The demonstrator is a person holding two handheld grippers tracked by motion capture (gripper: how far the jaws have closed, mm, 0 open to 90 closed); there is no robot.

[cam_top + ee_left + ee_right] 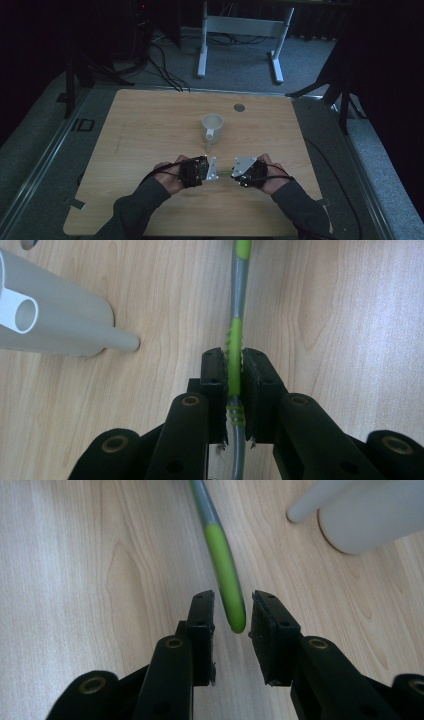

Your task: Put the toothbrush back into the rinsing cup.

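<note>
A thin grey and green handle [239,285], like a toothbrush's, runs level just above the wooden table [150,125]. My left gripper [234,365] is shut on its ribbed green section. In the high view the left gripper [221,173] and right gripper [233,175] point at each other near the table's front, with the handle [226,173] bridging them. The handle's smooth green end [227,580] reaches between the jaws of my right gripper [232,610], which stand apart from it with a gap on both sides. A white cup [212,125] stands upright just beyond the grippers.
The white cup [50,325] with its tube-like handle stands close to the left gripper's jaws, and the cup [370,515] is also near the right gripper. A small grey disc [239,107] sits near the table's far edge. Dark stands and cables surround the table.
</note>
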